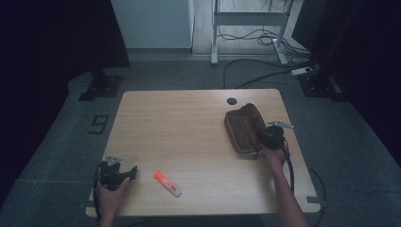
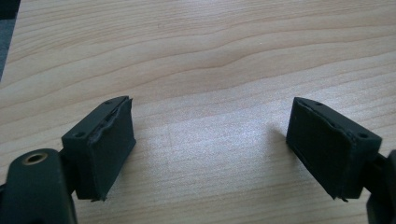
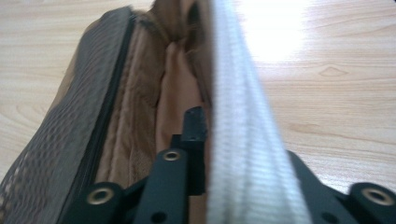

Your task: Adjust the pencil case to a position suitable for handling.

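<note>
Leftmost, the left gripper (image 1: 124, 174) rested at the near left corner of the wooden table (image 1: 189, 123), held in the person's left hand (image 1: 111, 196). In the left gripper view its black pads (image 2: 112, 140) stood wide apart with bare wood grain between them and nothing held.

Next, an orange highlighter (image 1: 167, 183) with a pale cap lay flat on the table, just right of the left gripper and apart from it, angled toward the near edge.

Further right, past a bare stretch of table, a brown pencil case (image 1: 244, 126) lay near the right edge, just below a round cable hole (image 1: 231, 100) in the tabletop. It stood open, its brown lining (image 3: 168, 88) and mesh side (image 3: 70, 126) showing in the right gripper view.

Rightmost, the right gripper (image 1: 263, 142), in the person's right hand (image 1: 274, 155), sat at the near end of the case. Its jaws were clamped together on the case's pale ribbed edge (image 3: 243, 135), one jaw inside the case, the other outside.
</note>
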`<state>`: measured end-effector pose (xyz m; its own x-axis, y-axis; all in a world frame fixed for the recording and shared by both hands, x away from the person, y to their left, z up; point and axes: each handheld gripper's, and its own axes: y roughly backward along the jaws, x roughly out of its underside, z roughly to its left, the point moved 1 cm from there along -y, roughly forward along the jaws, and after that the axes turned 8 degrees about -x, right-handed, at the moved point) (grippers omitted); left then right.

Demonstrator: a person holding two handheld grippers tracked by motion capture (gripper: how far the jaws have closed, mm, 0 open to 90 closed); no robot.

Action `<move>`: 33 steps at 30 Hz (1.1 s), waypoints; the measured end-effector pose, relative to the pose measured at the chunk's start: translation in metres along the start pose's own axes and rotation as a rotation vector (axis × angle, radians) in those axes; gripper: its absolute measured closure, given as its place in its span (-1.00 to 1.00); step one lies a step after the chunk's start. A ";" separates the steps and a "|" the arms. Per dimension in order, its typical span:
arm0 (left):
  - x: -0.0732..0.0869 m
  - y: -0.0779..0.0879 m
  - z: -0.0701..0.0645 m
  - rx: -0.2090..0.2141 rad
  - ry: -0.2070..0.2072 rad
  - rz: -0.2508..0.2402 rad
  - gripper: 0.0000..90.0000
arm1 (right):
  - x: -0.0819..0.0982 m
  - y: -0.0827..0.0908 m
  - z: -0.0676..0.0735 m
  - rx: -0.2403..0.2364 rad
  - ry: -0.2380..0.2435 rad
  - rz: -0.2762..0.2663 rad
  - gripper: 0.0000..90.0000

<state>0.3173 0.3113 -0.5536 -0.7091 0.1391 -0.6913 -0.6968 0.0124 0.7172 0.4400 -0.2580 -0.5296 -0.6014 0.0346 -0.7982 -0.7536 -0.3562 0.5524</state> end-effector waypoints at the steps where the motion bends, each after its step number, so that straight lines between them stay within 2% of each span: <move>1: 0.000 0.000 0.000 0.000 0.000 0.000 -0.67 | 0.000 0.000 0.000 0.000 0.000 0.000 0.72; 4: 0.000 0.000 0.000 0.000 0.000 0.000 -0.67 | 0.000 0.002 -0.001 -0.006 -0.025 -0.015 0.79; 11: 0.000 0.000 0.000 0.000 -0.001 0.002 -0.66 | 0.002 0.007 -0.002 -0.029 -0.039 -0.050 0.82; 14: 0.000 0.000 0.000 0.000 -0.001 0.002 -0.66 | 0.004 0.012 -0.004 -0.054 -0.052 -0.069 0.82; 22: 0.000 0.000 0.000 0.000 -0.001 0.002 -0.67 | 0.004 0.028 -0.003 -0.100 -0.043 -0.129 0.83; 33: 0.000 0.000 0.000 0.000 0.000 0.000 -0.67 | 0.007 0.040 0.000 -0.145 -0.033 -0.150 0.83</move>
<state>0.3173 0.3113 -0.5536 -0.7090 0.1392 -0.6913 -0.6968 0.0124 0.7172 0.4057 -0.2723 -0.5128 -0.4952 0.1268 -0.8595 -0.7910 -0.4749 0.3857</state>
